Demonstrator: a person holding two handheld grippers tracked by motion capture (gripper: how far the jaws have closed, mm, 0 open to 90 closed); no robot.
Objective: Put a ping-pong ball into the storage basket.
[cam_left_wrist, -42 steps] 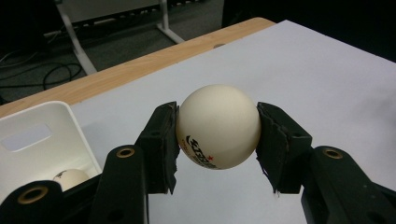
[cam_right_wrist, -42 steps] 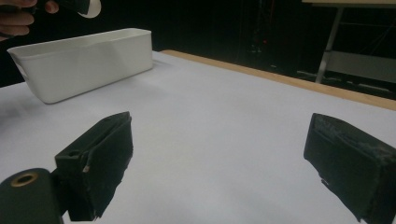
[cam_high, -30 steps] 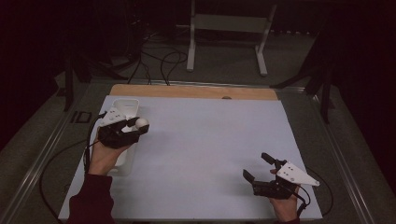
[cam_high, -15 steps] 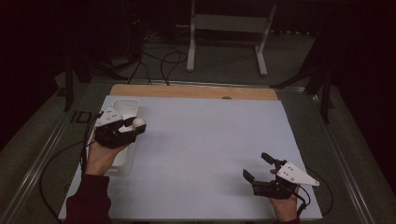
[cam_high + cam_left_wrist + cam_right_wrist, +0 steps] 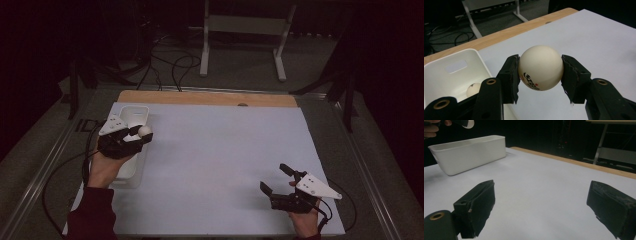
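Note:
My left gripper (image 5: 141,136) is shut on a white table-tennis ball (image 5: 145,131), held just above the right rim of a white bin (image 5: 131,112) at the table's left. In the left gripper view the ball (image 5: 541,67) with black print is pinched between both pads of the gripper (image 5: 540,75), beside the bin's (image 5: 456,56) near corner. Another ball (image 5: 472,89) lies inside the bin. My right gripper (image 5: 272,177) rests low at the front right, open, with nothing between its jaws; in the right gripper view it (image 5: 541,207) faces bare white table cover.
A white sheet (image 5: 220,150) covers the table, with a wooden strip (image 5: 200,98) along the far edge. Cables trail from both grippers. A metal stand (image 5: 240,30) is on the floor beyond the table. The bin (image 5: 469,151) appears far left in the right gripper view.
My left gripper has shifted a little to the left with the ball, closer over the bin. The right gripper has stayed where it was.

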